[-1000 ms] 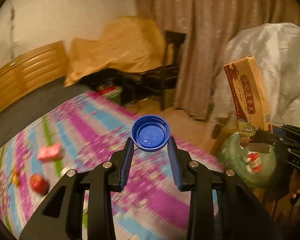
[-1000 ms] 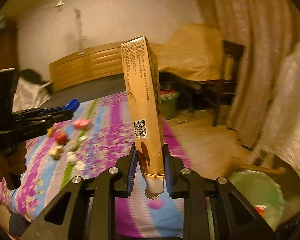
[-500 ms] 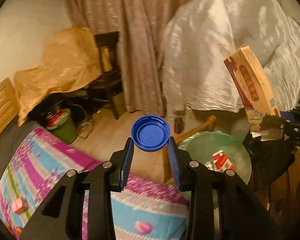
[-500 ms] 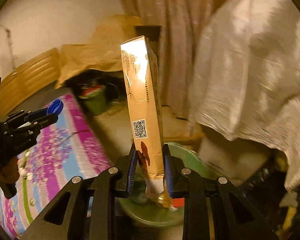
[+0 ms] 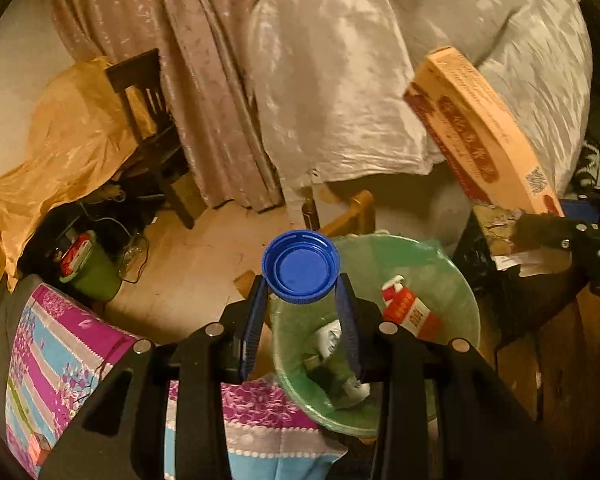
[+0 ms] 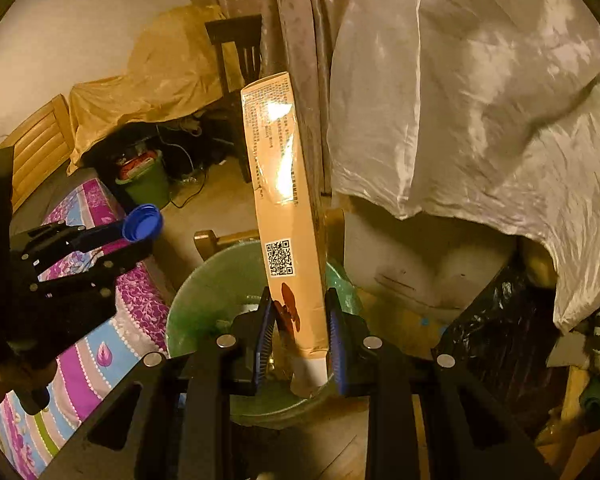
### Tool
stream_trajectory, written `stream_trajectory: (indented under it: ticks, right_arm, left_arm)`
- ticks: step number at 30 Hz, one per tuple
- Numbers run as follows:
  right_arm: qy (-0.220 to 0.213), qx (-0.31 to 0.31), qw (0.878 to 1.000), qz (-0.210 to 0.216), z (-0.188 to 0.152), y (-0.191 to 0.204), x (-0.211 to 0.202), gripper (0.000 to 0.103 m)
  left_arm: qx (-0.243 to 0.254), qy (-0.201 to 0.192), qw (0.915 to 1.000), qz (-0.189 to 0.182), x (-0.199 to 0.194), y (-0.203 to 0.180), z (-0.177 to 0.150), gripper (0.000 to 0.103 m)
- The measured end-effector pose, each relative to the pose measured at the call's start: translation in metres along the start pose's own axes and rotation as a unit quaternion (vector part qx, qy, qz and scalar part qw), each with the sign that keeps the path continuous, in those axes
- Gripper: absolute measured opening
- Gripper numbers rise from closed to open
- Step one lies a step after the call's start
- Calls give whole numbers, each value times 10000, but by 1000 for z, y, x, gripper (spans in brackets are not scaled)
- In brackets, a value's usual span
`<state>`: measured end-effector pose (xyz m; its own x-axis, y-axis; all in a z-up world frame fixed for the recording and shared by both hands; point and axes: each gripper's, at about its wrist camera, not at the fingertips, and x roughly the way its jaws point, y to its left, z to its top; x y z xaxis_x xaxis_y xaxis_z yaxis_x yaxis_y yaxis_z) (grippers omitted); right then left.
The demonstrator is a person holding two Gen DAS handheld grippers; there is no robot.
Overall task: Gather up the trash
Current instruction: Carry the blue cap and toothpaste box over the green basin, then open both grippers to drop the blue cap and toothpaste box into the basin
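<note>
My left gripper (image 5: 301,292) is shut on a blue bottle cap (image 5: 300,266), holding it over the near rim of a bin lined with a green bag (image 5: 452,280). A red and white carton (image 5: 410,312) and crumpled paper lie inside the bin. My right gripper (image 6: 298,320) is shut on the lower end of a long tan cardboard box (image 6: 284,200), which stands upright above the same green bin (image 6: 204,300). From the left wrist view the tan box (image 5: 480,132) leans at the right, above the bin's far side. The right wrist view catches the left gripper (image 6: 140,226) with the cap (image 6: 142,223) at the left.
A bed with a purple and blue patterned sheet (image 5: 60,352) lies at the left, close to the bin. A large white covered bundle (image 6: 480,100) rises behind the bin. A dark chair (image 5: 148,112), curtains (image 5: 204,80) and a small green bucket (image 5: 92,272) stand further back on the wooden floor.
Both grippers have swung away from the bed towards the green bin and tilted lower. The cap and the tan box now hang over the bin, still gripped as before.
</note>
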<state>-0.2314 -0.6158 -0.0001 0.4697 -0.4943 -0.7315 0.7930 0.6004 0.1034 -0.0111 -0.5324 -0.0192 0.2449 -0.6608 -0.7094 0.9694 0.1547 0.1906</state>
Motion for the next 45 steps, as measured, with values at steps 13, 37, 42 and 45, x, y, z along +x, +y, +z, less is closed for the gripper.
stream_trajectory:
  ticks: [13,37,42,45]
  right_arm:
    - [361,149,9989,257,-15,-4,36,27]
    - [350,-16,9986,402,-10,2,60,56]
    - [337,39,9988,356,-11,-4,60,54]
    - [324,30,9988,361,-11,-3,60,54]
  left_arm:
    - [125,104,9998,-100,11,-10,-1,33]
    - [45,311,9995,-69,27,-9,-6,57]
    - [-82,308,9994,-98,24,-2,-8,57]
    - [-141,311,9994,-62,24,2,-11,57]
